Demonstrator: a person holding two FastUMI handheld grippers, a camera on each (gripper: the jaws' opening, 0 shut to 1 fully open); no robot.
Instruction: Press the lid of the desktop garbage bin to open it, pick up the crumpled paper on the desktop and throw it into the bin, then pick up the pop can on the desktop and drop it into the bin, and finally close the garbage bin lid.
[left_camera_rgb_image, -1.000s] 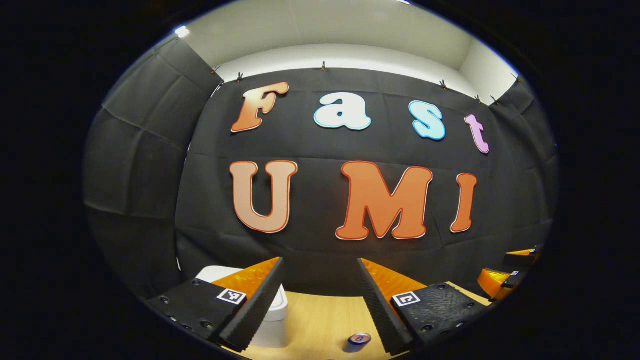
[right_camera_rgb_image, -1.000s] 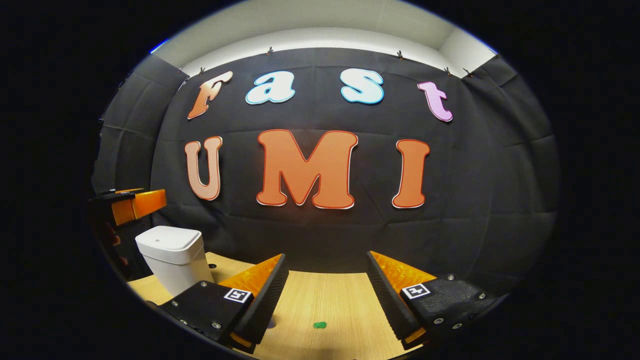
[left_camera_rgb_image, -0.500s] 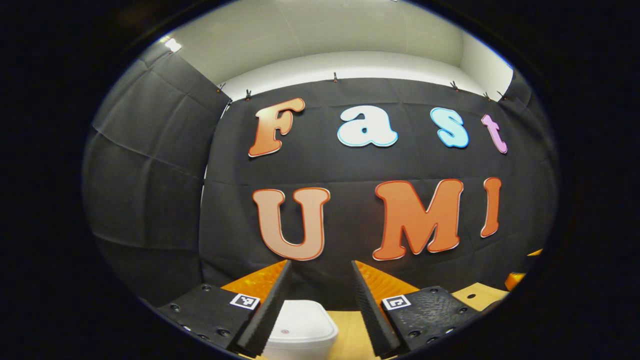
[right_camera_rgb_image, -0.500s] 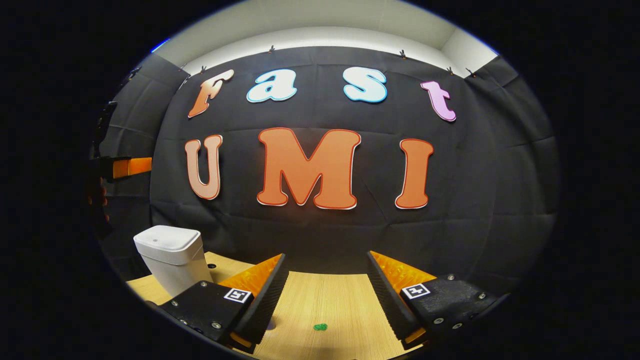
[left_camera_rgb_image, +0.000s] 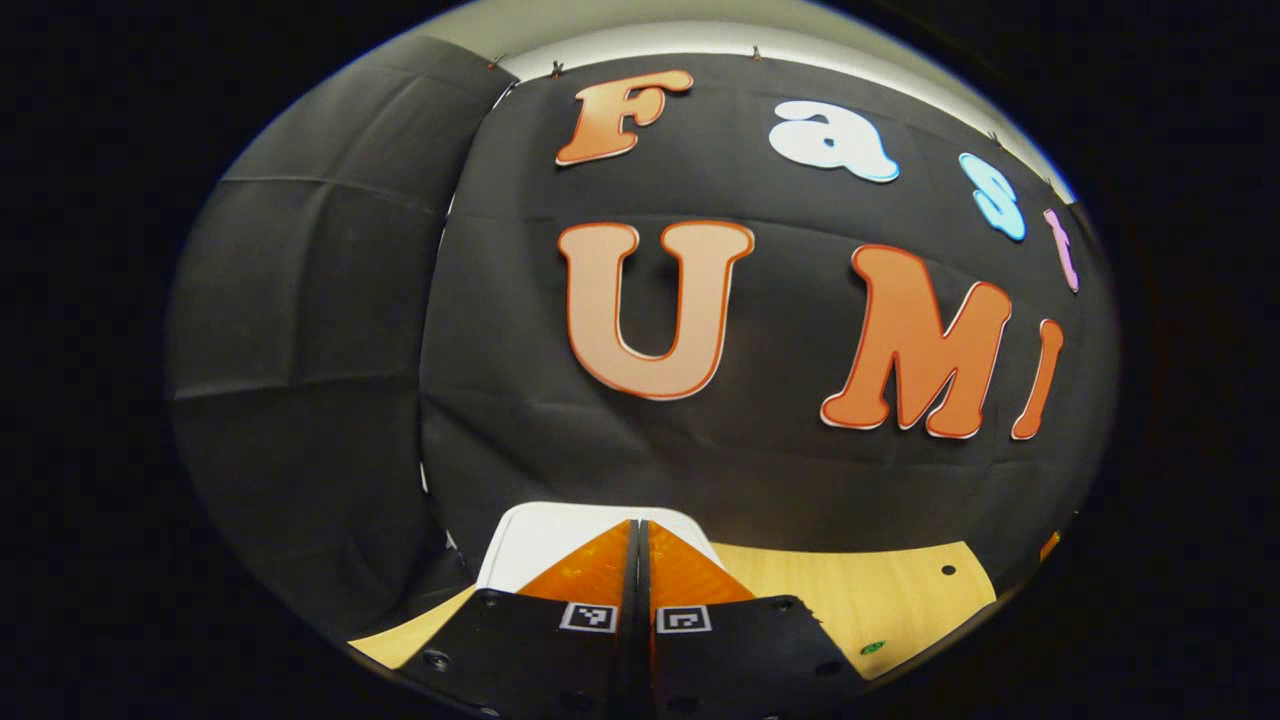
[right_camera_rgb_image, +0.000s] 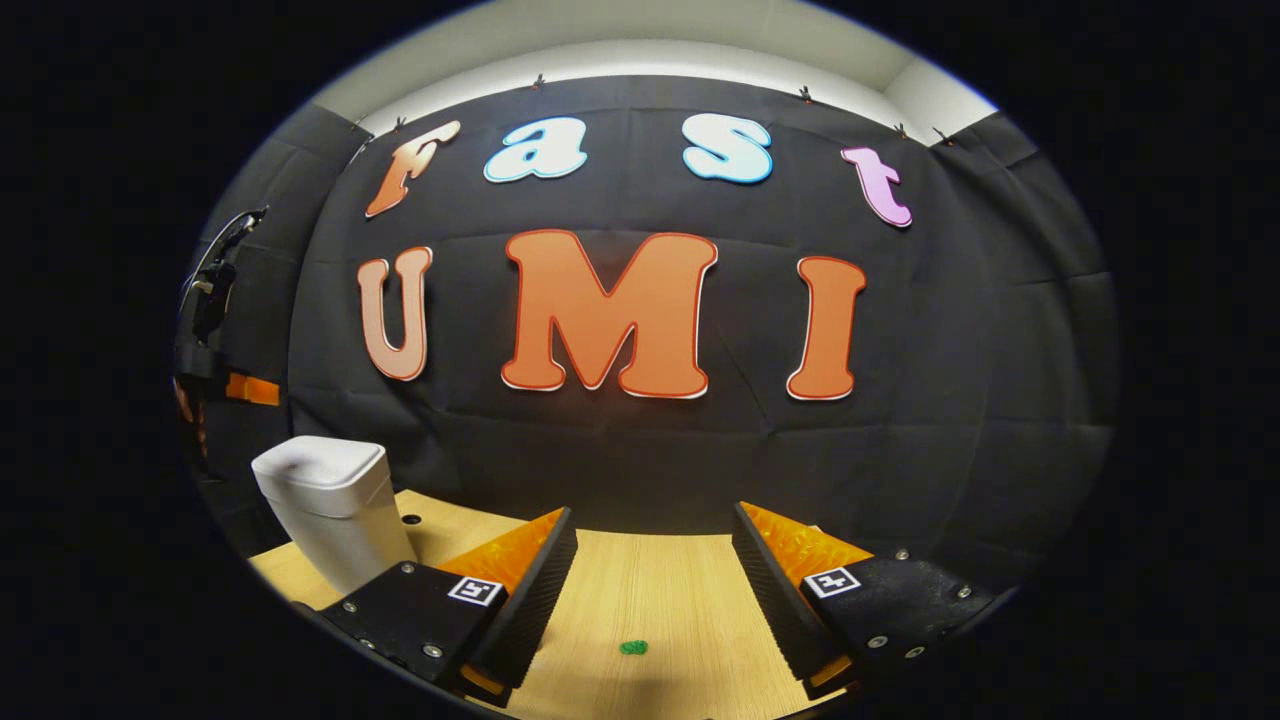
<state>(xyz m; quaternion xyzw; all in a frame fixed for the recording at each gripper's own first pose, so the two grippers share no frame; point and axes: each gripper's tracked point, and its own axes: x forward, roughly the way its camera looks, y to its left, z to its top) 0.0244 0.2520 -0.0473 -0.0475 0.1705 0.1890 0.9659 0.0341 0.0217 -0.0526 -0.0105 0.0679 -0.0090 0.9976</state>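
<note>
The white desktop bin (right_camera_rgb_image: 330, 500) stands on the wooden table at the left of the right gripper view, with its lid down. In the left gripper view the bin's lid (left_camera_rgb_image: 545, 535) lies just beyond my left gripper (left_camera_rgb_image: 640, 525), whose fingers are pressed together with nothing between them. I cannot tell whether the tips touch the lid. Part of the left gripper (right_camera_rgb_image: 248, 388) hangs above the bin at the far left of the right gripper view. My right gripper (right_camera_rgb_image: 652, 518) stands open over the table with nothing between its fingers.
The light wooden table (right_camera_rgb_image: 660, 600) runs back to the black cloth wall. It carries a small green mark (right_camera_rgb_image: 633, 647) and a small round hole (right_camera_rgb_image: 410, 519) beside the bin. The same table (left_camera_rgb_image: 860, 590) and green mark (left_camera_rgb_image: 873, 648) lie right of the bin.
My left gripper has shut its fingers and swung left and down until they point over the bin's lid. The pop can has left its view. The right gripper has barely moved.
</note>
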